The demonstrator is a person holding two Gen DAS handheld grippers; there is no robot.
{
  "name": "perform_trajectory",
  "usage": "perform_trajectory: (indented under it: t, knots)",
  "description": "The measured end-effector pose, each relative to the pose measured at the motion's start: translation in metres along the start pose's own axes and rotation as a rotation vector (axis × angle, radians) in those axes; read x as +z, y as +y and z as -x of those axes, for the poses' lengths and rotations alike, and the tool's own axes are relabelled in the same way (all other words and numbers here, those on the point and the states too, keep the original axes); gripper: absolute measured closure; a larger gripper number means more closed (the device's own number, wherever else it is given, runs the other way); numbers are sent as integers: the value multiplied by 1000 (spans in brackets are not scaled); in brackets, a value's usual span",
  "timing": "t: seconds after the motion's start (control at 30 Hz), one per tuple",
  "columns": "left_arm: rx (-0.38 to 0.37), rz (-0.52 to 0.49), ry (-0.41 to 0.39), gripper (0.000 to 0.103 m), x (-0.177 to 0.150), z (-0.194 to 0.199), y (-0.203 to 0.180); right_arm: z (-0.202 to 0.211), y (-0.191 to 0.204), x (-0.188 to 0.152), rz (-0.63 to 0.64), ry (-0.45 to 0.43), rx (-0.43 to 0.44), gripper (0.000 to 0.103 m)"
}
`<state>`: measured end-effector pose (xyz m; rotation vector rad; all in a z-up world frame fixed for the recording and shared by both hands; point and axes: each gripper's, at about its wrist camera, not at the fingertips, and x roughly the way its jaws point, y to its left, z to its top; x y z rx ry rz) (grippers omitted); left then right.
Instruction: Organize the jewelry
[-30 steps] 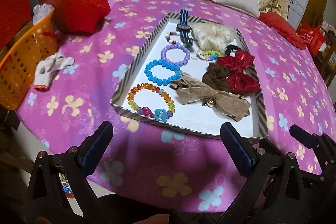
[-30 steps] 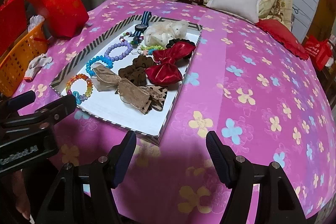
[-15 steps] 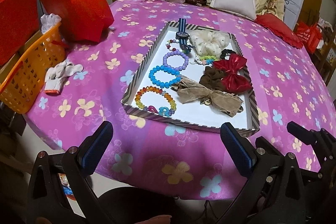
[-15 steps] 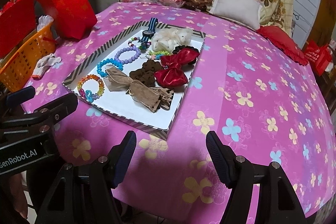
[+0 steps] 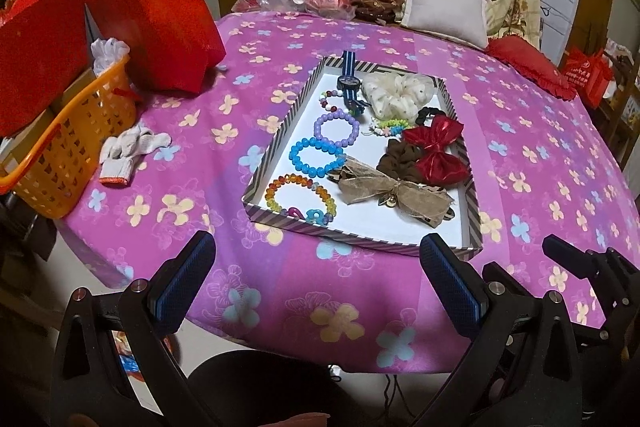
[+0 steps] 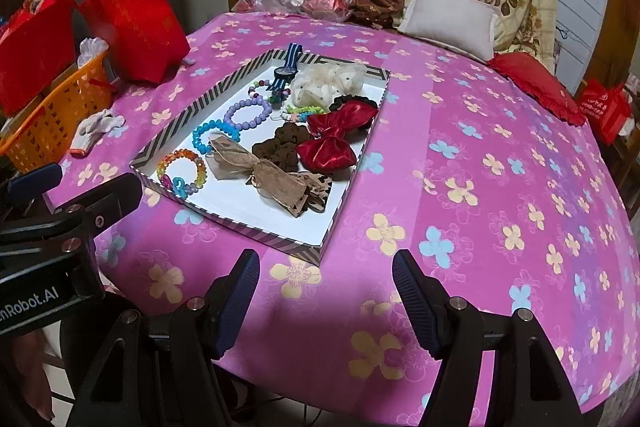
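Note:
A striped-rimmed tray (image 5: 280,139) with a white floor lies on the pink flowered tablecloth. In it a rainbow bracelet (image 5: 300,193), a blue bracelet (image 5: 316,157), a purple bracelet (image 5: 336,127) and a striped watch (image 5: 349,81) line the left side. A cream scrunchie (image 5: 398,93), a red bow (image 5: 438,151), a brown scrunchie (image 5: 400,159) and a tan bow (image 5: 384,193) fill the right side. My left gripper (image 5: 316,255) hangs open over the table's near edge, short of the tray. The right gripper (image 6: 326,263) is open too, before the tray's (image 6: 192,115) near right corner, holding nothing.
Two red bags (image 5: 160,27) and an orange basket (image 5: 68,147) stand at the left, with a white glove (image 5: 128,151) on the cloth beside them. A white pillow (image 5: 444,7) and a red cushion (image 5: 528,67) lie at the back right. Bare cloth stretches right of the tray.
Both grippers have drawn back and up from the tray, so the table's near edge and the floor now show. Jaws and tray contents are unchanged.

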<state>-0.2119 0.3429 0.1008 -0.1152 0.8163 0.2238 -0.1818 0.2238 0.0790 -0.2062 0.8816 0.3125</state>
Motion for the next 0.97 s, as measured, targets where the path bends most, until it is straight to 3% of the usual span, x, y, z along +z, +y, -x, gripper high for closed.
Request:
perform_trajectory:
  t: [0.97]
  knots:
    - [35,36,-12,1,4,8,0,-1,-6,-6,-7,32,47,36]
